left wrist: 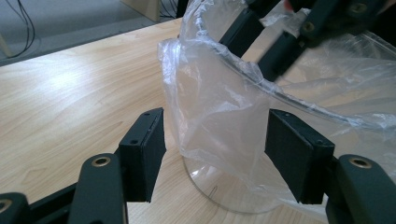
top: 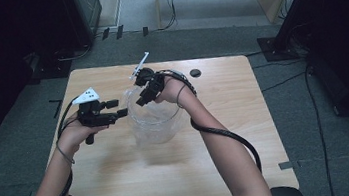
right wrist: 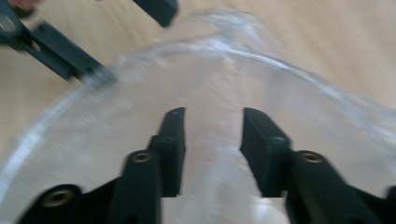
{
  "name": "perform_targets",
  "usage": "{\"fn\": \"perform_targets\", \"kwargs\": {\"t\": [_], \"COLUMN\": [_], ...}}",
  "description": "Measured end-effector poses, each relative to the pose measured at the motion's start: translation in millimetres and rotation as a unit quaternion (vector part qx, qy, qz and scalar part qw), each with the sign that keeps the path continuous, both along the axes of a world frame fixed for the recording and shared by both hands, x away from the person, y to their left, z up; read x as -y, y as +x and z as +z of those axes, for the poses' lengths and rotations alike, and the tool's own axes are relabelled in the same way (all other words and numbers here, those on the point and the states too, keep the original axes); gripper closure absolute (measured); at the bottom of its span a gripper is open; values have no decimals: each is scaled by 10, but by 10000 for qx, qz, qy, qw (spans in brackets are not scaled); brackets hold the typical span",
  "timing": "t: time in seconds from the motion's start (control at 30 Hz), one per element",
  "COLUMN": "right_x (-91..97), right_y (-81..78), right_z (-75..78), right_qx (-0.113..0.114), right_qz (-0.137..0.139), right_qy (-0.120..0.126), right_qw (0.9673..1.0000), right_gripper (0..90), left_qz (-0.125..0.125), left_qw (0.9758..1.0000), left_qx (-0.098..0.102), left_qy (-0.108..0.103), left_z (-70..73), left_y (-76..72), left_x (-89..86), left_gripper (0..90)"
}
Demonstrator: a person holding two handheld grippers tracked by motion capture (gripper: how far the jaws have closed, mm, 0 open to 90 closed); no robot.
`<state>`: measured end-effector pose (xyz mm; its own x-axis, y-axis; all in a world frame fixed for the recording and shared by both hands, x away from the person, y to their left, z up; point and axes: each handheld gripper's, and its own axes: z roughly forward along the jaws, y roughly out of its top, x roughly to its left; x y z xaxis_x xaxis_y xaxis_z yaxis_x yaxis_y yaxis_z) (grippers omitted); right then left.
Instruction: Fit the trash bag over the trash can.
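- Clear plastic bag (left wrist: 219, 116) lines a round clear plastic tub (top: 154, 123) at the middle of the light wooden table (top: 121, 175); thin, limp, likely slippery.
- Left gripper (left wrist: 215, 154) is nearest, its jaws wide on either side of the bag's overhanging fold, not pressing.
- Right gripper (top: 146, 97) hangs over the far rim, jaws narrowed, gripping nothing.
- Best hold: pinch film beside the rim.

The right gripper (right wrist: 212, 151) looks down into a clear round container (right wrist: 56, 116) lined with a thin plastic bag (right wrist: 299, 88), all of it blurred. Its two black jaws stand apart with a gap between them, nothing visibly pinched there. At the upper left, the left gripper (right wrist: 116, 42) reaches the container's rim, over the light wooden table (right wrist: 327, 37).
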<state>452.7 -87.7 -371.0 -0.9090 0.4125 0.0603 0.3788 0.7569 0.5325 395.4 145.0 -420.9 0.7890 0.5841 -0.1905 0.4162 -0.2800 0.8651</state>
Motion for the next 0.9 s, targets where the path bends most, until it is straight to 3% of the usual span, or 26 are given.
{"fn": "perform_targets", "kwargs": {"t": [0.07,0.2,0.37,0.43,0.47,0.5,0.53,0.57,0.63,0.67,0.83,0.9], "right_x": [77,205,236,248,248,251,251,249,251,254,285,317], "right_y": [-13,-49,-132,-154,-154,-160,-160,-164,-173,-180,-179,-174], "right_z": [-23,-156,-301,-320,-320,-334,-334,-364,-369,-381,-366,-358], "right_qx": [179,10,-139,-159,-159,-332,-332,-453,-439,-397,-401,-345], "right_qz": [-53,-194,32,184,184,336,336,604,652,871,876,802], "right_qy": [-87,-197,-453,-544,-544,-594,-594,-783,-862,-945,-720,-470], "right_qw": [9998,9996,9989,9982,9982,9971,9971,9941,9932,9909,9927,9951], "right_gripper": [710,732,686,583,583,432,432,316,273,239,195,219], "left_qz": [-7,-9,1,-3,-3,-2,-2,-2,-6,-9,-10,-8], "left_qw": [10000,10000,10000,10000,10000,10000,10000,10000,10000,10000,10000,10000], "left_qx": [-5,-13,-27,-29,-29,-34,-34,-37,-37,-34,-19,-10], "left_qy": [6,25,30,37,37,46,46,50,55,56,47,36], "left_z": [-5,-13,-22,-24,-24,-27,-27,-27,-27,-27,-23,-21], "left_y": [1,2,2,2,2,2,2,2,2,2,2,3], "left_x": [3,8,11,12,12,12,12,12,12,12,9,8], "left_gripper": [372,373,372,372,373,372,372,371,370,370,368,367]}}
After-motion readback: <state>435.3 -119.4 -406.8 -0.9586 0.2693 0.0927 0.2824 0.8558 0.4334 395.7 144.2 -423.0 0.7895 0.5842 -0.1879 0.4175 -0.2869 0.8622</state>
